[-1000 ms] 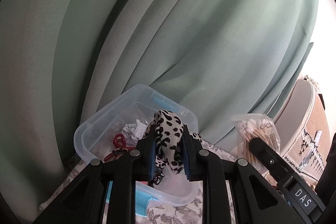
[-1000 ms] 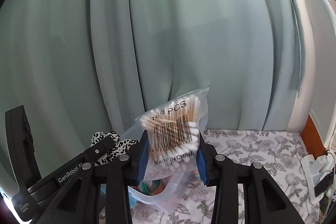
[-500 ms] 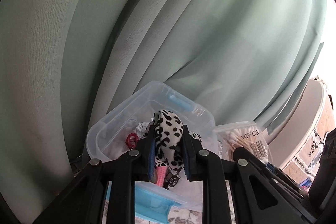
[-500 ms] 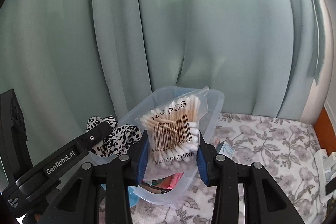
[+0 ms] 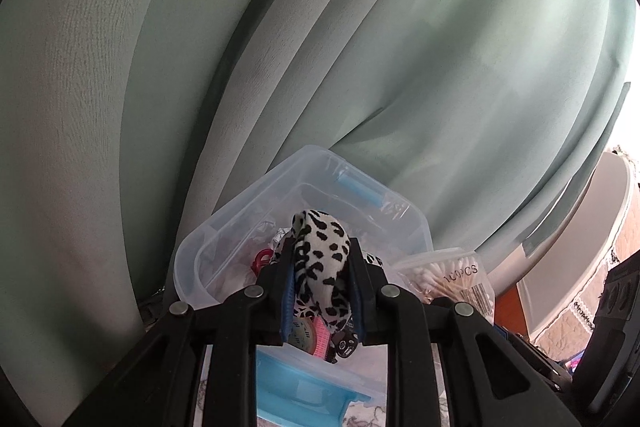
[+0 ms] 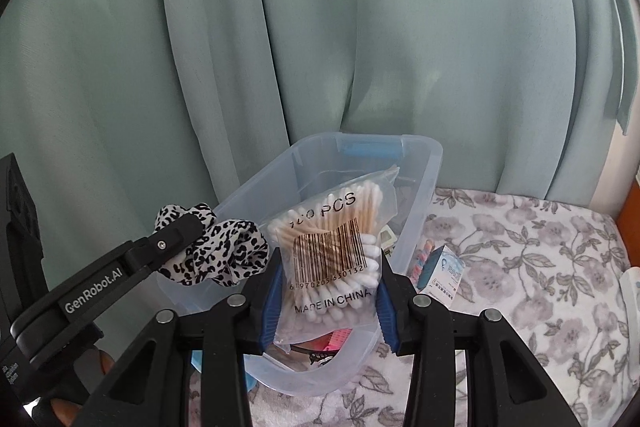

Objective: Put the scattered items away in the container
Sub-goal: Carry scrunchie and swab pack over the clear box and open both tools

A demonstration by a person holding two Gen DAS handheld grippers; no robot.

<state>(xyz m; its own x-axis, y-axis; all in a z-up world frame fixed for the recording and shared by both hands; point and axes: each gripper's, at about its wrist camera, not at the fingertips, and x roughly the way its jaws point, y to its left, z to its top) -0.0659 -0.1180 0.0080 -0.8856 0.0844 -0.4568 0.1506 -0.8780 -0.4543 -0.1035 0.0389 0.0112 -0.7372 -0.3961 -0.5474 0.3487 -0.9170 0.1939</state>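
Note:
A clear plastic container (image 5: 224,223) with blue clasps stands against the curtain and holds several small items. My left gripper (image 5: 320,245) hangs over its near end with a black-and-white spotted scrunchie (image 5: 318,267) between its pads; its jaws are opening slightly. In the right wrist view the scrunchie (image 6: 228,251) bulges from that gripper's fingers (image 6: 176,231) above the container's left rim. My right gripper (image 6: 330,259) is shut on a clear bag of cotton swabs (image 6: 332,247), held upright over the container (image 6: 420,207). That bag (image 5: 448,275) also shows at the right of the left wrist view.
A green curtain (image 6: 320,47) hangs close behind the container. The floral cloth (image 6: 520,267) spreads to the right, with a small blue-and-white box (image 6: 442,271) beside the container. A red clip (image 5: 262,259) lies inside. A blue lid (image 5: 304,395) sits below the left gripper.
Both grippers have sunk toward the container with their loads still held. The container now fills more of both views, and the swab bag hangs over its opening.

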